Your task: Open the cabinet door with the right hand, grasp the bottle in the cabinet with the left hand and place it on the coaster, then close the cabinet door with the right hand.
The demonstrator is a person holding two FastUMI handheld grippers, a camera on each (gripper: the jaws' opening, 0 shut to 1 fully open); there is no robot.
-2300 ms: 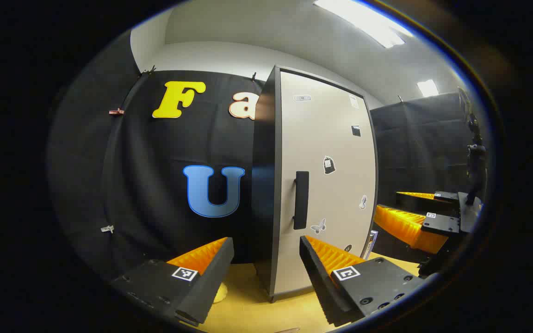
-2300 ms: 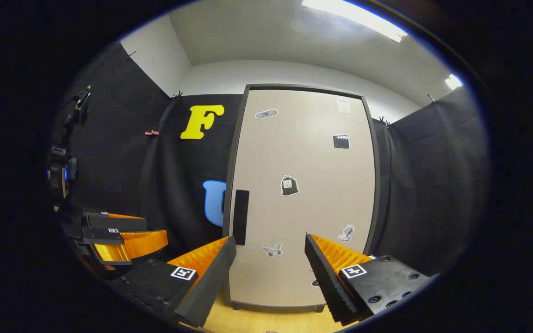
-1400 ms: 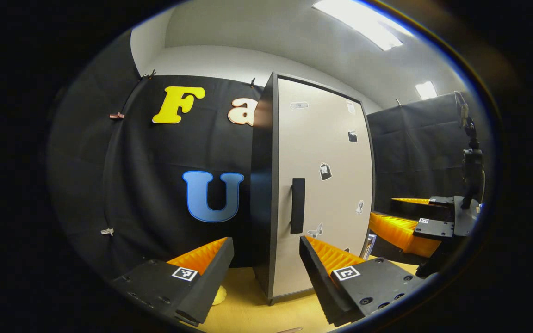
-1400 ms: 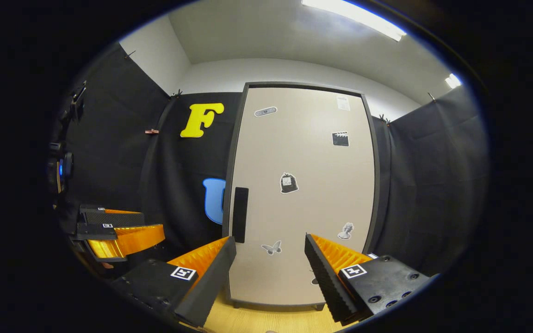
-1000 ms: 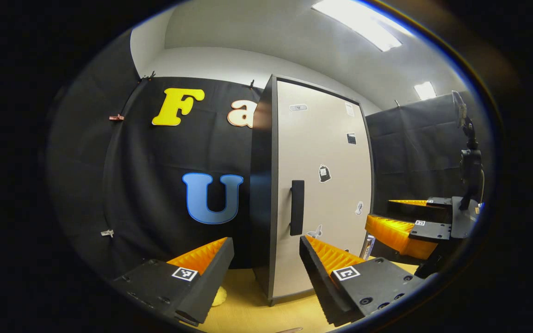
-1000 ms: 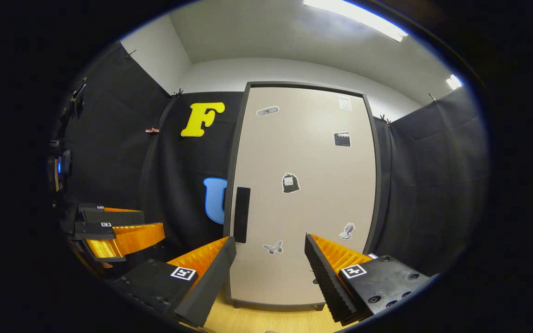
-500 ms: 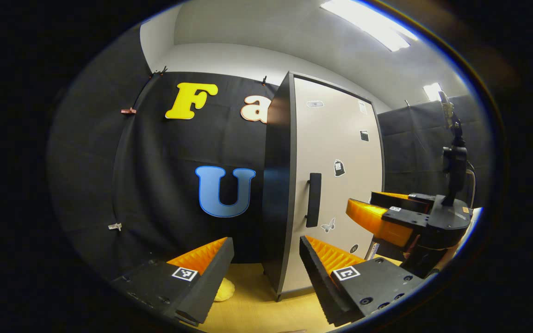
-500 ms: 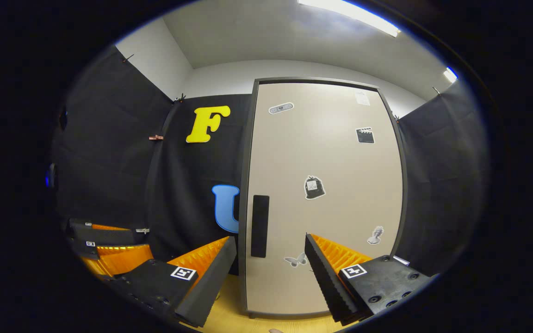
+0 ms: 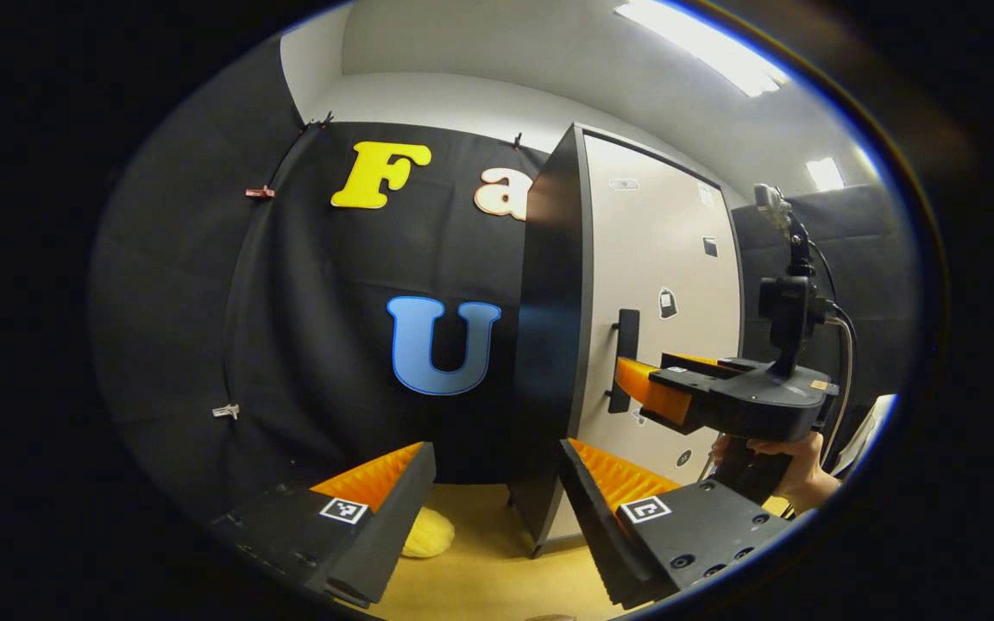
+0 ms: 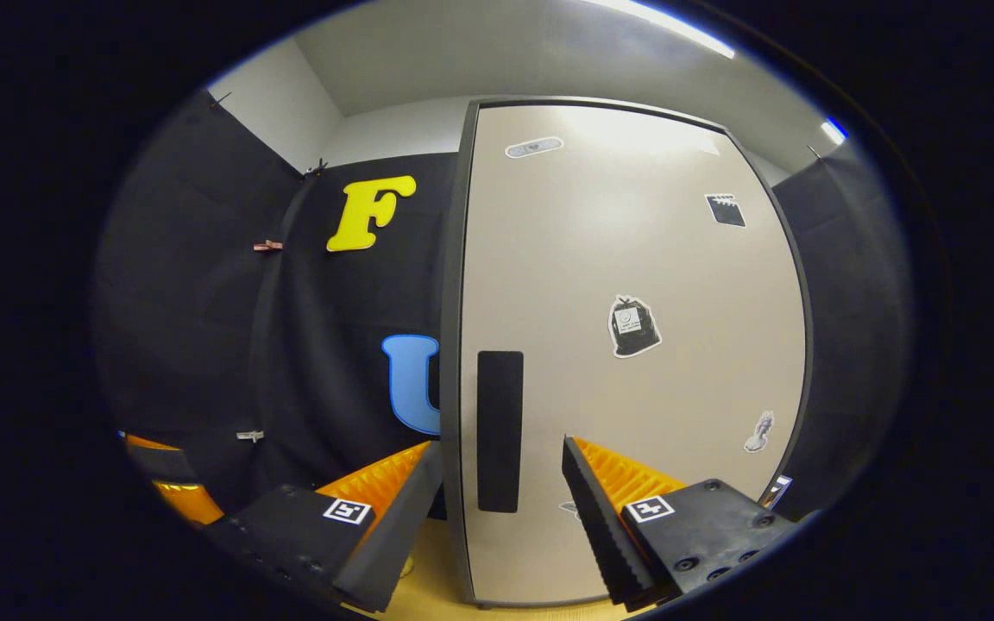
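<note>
the left gripper hangs with fingers apart over the yellow wooden tabletop, a pale yellow coaster just beside it. the right gripper, fingers spread, straddles the black vertical handle of the closed beige cabinet door without touching it, nearer than 0.5 s ago. small stickers dot the door. the bottle is hidden.

one cabinet; one handle; two tools
</note>
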